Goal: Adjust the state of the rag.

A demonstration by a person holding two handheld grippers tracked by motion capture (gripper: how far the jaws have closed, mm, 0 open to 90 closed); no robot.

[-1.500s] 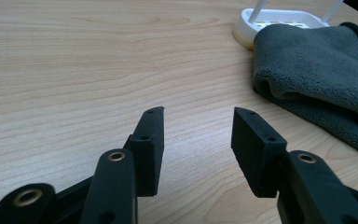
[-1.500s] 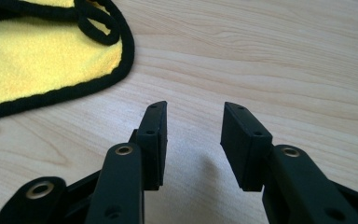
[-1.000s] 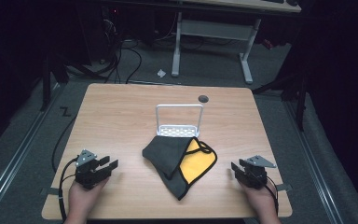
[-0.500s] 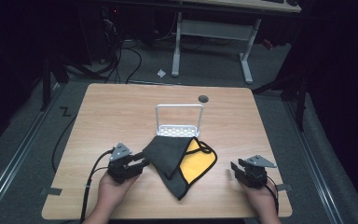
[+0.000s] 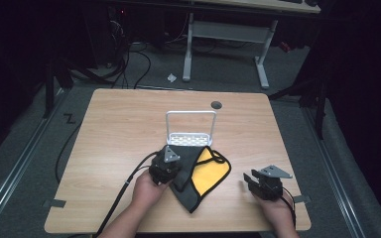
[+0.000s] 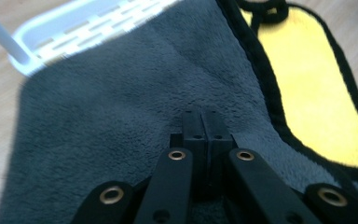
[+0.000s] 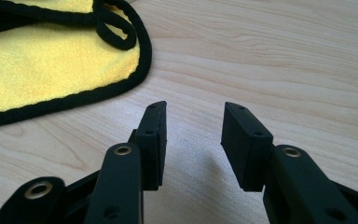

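Observation:
A grey cloth (image 5: 187,187) with a yellow inner face (image 5: 209,166) and black trim lies folded at the middle front of the wooden table (image 5: 119,129). My left gripper (image 5: 178,171) sits at the cloth's left edge. Its jaws have just been closing. In the left gripper view they (image 6: 201,117) stand pressed together over the grey pile (image 6: 121,93), with no fold seen between the pads. My right gripper (image 5: 246,178) rests near the front right, apart from the cloth. Its jaws (image 7: 193,116) are open over bare wood, and the yellow face (image 7: 42,60) lies ahead to their left.
A white metal rack (image 5: 190,130) with a tall hoop handle stands just behind the cloth; its slotted base (image 6: 74,35) touches the grey edge. A dark grommet hole (image 5: 216,105) is at the table's back. Cables and a desk frame lie on the floor beyond.
My left hand has slid right from the table's front left corner to the cloth's left edge, and its jaws have closed. The right hand and the cloth have stayed put.

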